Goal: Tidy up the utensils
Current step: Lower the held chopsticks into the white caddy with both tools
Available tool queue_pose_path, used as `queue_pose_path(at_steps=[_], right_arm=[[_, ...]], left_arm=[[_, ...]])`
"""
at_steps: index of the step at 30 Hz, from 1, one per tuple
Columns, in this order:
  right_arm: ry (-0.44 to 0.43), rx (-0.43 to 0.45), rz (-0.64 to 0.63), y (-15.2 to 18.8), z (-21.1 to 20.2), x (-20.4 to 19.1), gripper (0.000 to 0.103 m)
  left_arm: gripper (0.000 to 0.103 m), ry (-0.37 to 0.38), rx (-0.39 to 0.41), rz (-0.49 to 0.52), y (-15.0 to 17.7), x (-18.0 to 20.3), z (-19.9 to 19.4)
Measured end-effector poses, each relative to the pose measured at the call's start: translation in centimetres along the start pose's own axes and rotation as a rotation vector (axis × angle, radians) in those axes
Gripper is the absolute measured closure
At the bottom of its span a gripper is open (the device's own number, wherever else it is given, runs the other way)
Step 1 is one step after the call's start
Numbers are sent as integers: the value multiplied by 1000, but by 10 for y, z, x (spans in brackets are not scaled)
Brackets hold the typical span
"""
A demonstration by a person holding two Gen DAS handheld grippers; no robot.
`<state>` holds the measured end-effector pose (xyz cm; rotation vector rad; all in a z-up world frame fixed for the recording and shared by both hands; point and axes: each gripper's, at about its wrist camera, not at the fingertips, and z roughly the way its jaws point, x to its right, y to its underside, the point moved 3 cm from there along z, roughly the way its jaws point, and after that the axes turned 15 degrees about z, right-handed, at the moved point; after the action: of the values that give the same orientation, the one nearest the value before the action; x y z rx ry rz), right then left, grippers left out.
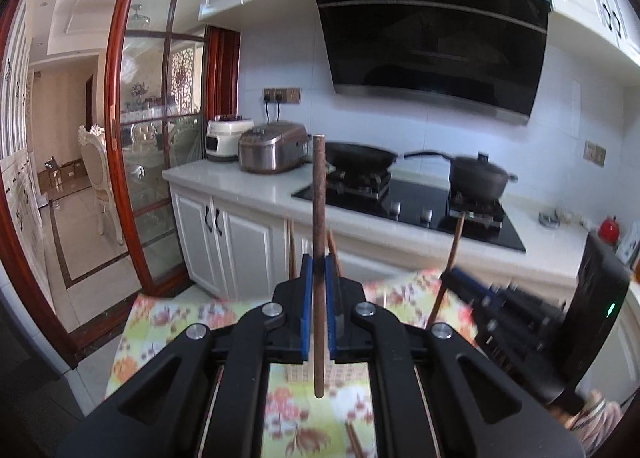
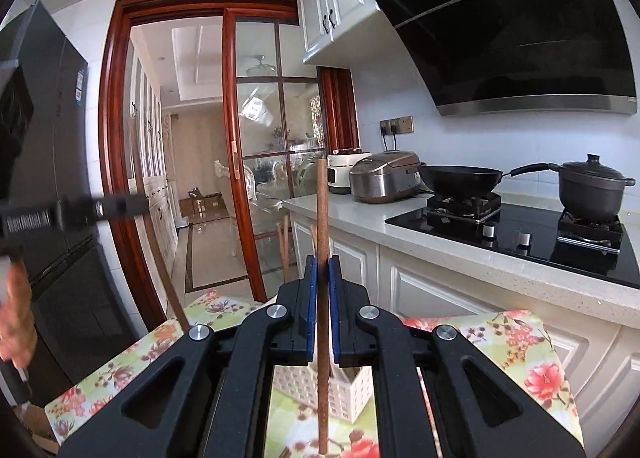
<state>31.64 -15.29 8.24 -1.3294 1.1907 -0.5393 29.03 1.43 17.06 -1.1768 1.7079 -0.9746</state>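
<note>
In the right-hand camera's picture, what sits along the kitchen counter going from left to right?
White cooker with dark top → silver rice cooker → black frying pan → lidded black pot.

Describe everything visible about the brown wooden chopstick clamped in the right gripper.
The brown wooden chopstick is a slim, straight, round stick with a matte, slightly speckled reddish-brown surface. It stands upright, pinched near its middle between the blue-padded fingers of the right gripper, which are closed on it. Its blunt upper end rises well above the fingers; its lower end hangs above the floral tablecloth, in front of a white lattice plastic basket. Whether it touches the basket cannot be told.
</note>
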Motion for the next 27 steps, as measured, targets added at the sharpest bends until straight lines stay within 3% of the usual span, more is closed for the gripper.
queue_pose_path(at_steps=[5,11,19,23,27], right_arm=[[-6,33,-15,-24,22,-9,97],[13,31,-24,-39,51,-5,97],[76,-72,-22,-15,104,26,97],[85,-149,-15,6,121,37,97],[103,-199,-7,23,130,44,93]], left_arm=[[97,-18,39,7,-37,-8,21],[97,-26,22,-7,-44,-17,64],[97,26,-94,-57,0,-25,139],[97,53,-163,-17,29,-13,165],[94,69,-205,-39,53,-15,177]])
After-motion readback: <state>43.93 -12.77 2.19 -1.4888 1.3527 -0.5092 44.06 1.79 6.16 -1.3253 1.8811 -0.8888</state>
